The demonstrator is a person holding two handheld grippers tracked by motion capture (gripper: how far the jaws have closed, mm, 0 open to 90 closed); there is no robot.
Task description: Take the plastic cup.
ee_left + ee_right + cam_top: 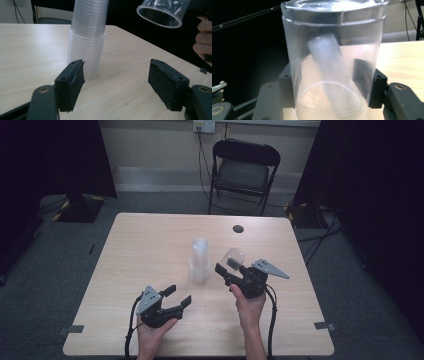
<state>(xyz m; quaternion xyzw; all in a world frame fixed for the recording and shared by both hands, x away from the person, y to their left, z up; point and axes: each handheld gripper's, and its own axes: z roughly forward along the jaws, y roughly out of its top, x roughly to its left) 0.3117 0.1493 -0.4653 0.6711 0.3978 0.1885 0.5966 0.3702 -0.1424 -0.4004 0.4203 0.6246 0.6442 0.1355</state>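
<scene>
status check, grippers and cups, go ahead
Right gripper shut on single clear cup, held tilted off the table. Left gripper open, empty, facing cup stack. Stack upright mid-table. Nothing in the way.

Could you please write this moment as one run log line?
right gripper: shut on clear cup, lifted off table | left gripper: open, empty | cup stack: upright on table

No text, label, brand, number or sign can be read anywhere: the clear cups [200,262] are plain and unprinted, the counter [150,250] bears no marking, the grey plates on the tongs carry nothing legible, and the wall socket [204,125] at the back is too small to make out any lettering
</scene>
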